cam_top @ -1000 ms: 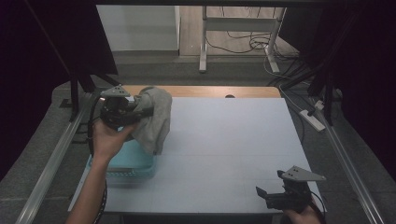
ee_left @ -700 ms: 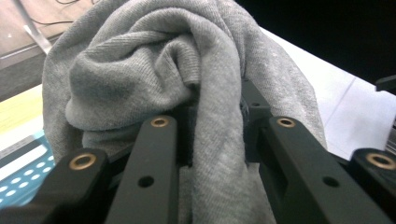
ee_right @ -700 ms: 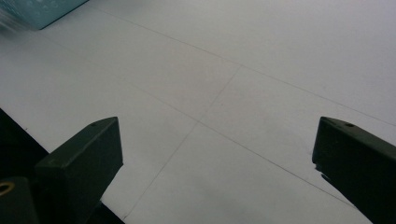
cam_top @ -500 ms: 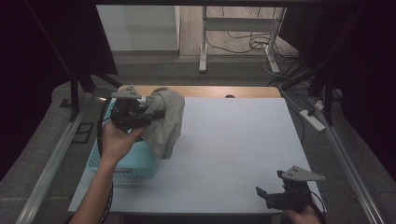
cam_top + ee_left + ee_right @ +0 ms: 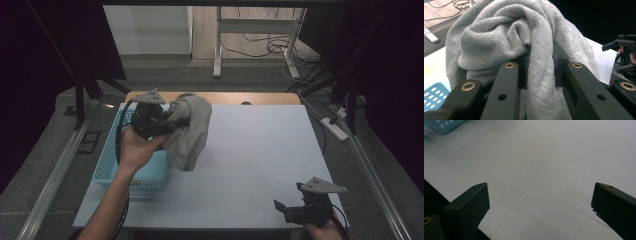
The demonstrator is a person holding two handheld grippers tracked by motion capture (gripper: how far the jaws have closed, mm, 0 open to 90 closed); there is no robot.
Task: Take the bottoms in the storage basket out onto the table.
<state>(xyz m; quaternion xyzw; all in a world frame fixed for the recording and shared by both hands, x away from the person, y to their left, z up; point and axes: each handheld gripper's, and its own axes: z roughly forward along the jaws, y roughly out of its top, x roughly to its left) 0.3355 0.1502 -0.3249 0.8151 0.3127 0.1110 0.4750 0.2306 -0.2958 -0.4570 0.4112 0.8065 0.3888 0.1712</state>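
From the high view, my left gripper (image 5: 177, 121) sits at about ten o'clock on the table, held up off the surface, its black jaws clamped on a grey cloth (image 5: 192, 132). The cloth is soft and bunched, hanging in a loose fold down toward the white table (image 5: 260, 150), just beside the pale blue basket (image 5: 107, 167), whose walls are a plastic grid of small holes. My left hand (image 5: 135, 147) wraps the gripper body from below. At about five o'clock, near the front edge, my right gripper (image 5: 282, 207) rests low, with a grey three-cornered plate on top.

In the left gripper view, the cloth (image 5: 524, 45) is a ribbed knit with a fuzzy nap, folded in thick rolls and pinched between my two black jaws. A corner of the perforated basket (image 5: 434, 96) shows at eight o'clock, and my right gripper (image 5: 621, 46) stands off at three o'clock.

In the right gripper view, my jaws stand wide apart over the smooth matte table (image 5: 544, 157), crossed by thin seam lines. The basket's corner (image 5: 445, 124) sits at eleven o'clock.
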